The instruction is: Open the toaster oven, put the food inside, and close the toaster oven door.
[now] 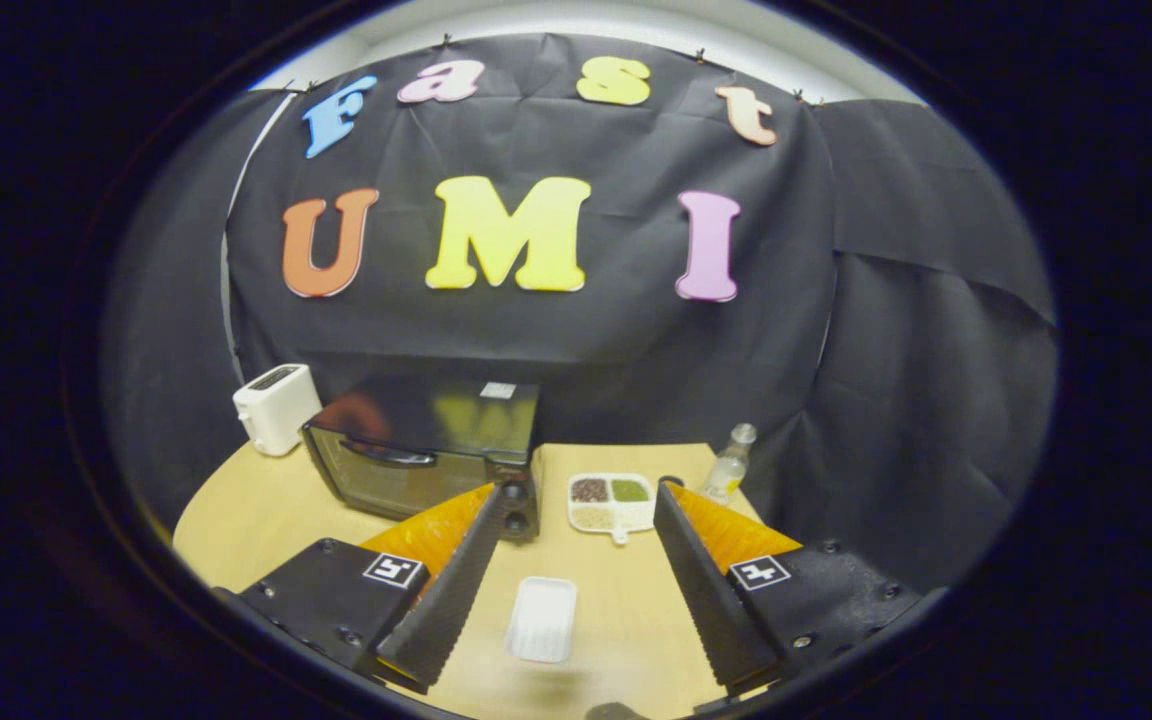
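Observation:
A black toaster oven (pixel 426 450) stands on the round wooden table (pixel 266 510), beyond my left finger, its glass door shut and the handle across the top of the door. A white divided tray of food (pixel 611 502) with dark, green and pale portions lies to the oven's right, just beyond the fingertips. My gripper (pixel 581 492) is open, held above the table, with nothing between its fingers. A small empty white tray (pixel 542 620) lies on the table between the fingers.
A white pop-up toaster (pixel 276 407) sits left of the oven at the table's back edge. A clear bottle (pixel 728 465) stands right of the food tray, close to the right fingertip. Black cloth walls close in the table behind and to the right.

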Motion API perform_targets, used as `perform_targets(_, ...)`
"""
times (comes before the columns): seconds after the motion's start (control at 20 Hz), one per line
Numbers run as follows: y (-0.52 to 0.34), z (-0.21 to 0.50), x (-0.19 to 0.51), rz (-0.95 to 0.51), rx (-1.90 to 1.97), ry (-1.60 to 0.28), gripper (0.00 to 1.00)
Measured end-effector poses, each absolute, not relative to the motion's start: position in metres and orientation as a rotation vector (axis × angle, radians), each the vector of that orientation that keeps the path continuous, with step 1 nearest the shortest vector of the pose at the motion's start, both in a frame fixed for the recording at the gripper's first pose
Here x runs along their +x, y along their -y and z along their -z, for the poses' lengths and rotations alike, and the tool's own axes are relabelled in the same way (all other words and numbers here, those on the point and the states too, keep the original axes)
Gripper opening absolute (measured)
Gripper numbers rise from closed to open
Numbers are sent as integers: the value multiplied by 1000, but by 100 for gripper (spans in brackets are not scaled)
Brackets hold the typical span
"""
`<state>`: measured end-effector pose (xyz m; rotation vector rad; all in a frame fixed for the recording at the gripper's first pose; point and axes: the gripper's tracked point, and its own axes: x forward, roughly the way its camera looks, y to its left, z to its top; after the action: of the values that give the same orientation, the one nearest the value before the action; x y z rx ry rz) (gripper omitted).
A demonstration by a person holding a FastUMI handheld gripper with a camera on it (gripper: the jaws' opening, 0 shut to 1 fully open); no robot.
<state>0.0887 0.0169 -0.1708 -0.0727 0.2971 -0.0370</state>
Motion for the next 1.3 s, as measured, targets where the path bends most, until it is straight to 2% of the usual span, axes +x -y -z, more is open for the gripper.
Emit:
perform_targets(0.3,30,102,61,14,-70,-158,98)
perform_targets(0.6,64,74,40,-40,-59,-87,98)
perform_targets(1.0,90,86,25,-121,13,-93,98)
perform_targets(1.3,111,89,21,-109,20,-81,98)
